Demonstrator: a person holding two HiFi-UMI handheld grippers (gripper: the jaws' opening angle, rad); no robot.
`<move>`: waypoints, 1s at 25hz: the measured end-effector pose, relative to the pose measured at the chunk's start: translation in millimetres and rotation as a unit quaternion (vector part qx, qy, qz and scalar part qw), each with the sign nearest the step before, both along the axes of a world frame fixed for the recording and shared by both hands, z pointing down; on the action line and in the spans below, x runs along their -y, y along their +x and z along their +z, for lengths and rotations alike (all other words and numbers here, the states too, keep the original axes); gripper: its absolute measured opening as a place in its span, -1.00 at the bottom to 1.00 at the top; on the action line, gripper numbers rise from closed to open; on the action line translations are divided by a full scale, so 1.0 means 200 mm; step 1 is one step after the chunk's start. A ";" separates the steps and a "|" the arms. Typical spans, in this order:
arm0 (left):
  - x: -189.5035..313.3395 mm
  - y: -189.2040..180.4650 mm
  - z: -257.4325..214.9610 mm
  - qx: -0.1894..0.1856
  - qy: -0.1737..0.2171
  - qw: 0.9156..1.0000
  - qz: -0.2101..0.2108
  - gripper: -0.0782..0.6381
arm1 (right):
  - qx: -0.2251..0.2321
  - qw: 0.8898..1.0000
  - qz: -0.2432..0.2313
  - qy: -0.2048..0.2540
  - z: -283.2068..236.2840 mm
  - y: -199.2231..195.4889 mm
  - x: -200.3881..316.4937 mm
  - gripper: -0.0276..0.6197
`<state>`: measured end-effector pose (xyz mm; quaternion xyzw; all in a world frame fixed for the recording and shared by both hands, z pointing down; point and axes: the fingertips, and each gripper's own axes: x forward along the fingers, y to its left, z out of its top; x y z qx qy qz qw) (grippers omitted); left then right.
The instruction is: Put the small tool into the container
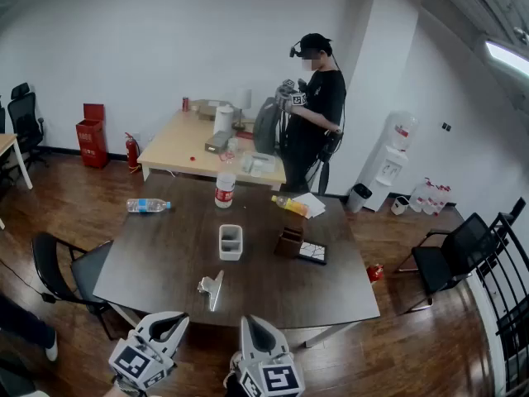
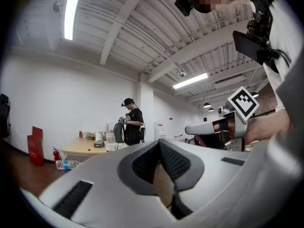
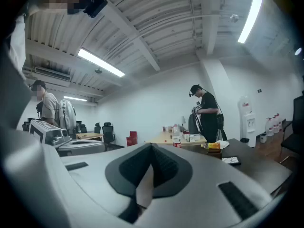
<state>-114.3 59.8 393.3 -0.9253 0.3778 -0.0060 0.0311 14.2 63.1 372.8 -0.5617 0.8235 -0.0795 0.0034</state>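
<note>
A small metal clip tool lies on the dark table near its front edge. A clear rectangular container stands upright just behind it, toward the table's middle. My left gripper and right gripper hover side by side below the front edge, short of the tool. Both point up and forward. In the left gripper view the jaws meet with nothing between them, and the right gripper view shows its jaws shut and empty too. From the gripper views, neither tool nor container is visible.
On the table stand a red-labelled bottle, a brown box, a phone and a yellow packet. A water bottle lies at the left edge. A person stands by a wooden table behind. Chairs flank the table.
</note>
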 end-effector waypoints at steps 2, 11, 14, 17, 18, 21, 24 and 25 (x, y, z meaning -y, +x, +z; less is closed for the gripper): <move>0.09 0.04 0.01 0.001 0.000 1.000 -0.003 -0.76 | -0.001 1.000 -0.004 0.004 0.01 0.03 0.09 -0.96; 0.65 0.33 0.01 0.010 -0.002 1.000 -0.028 -0.76 | 0.017 0.999 -0.032 0.005 0.01 0.29 0.67 -0.96; 0.84 0.41 -0.01 0.013 0.003 0.999 -0.041 -0.76 | 0.012 0.999 -0.045 0.006 0.00 0.38 0.85 -0.96; 0.98 0.47 0.00 0.018 0.006 0.998 -0.057 -0.77 | 0.007 0.999 -0.054 0.008 -0.01 0.46 1.00 -0.96; 1.01 0.47 0.02 0.021 0.004 0.998 -0.063 -0.80 | 0.005 0.998 -0.056 0.008 0.00 0.48 1.04 -0.96; 1.10 0.45 0.07 0.036 -0.010 0.996 -0.078 -0.80 | 0.008 0.998 -0.061 0.005 0.02 0.49 1.13 -0.96; 1.17 0.41 0.17 0.047 -0.042 0.994 -0.091 -0.80 | 0.008 0.997 -0.070 -0.009 0.08 0.48 1.19 -0.96; 1.20 0.38 0.23 0.050 -0.064 0.992 -0.096 -0.79 | 0.009 0.997 -0.072 -0.014 0.10 0.47 1.21 -0.96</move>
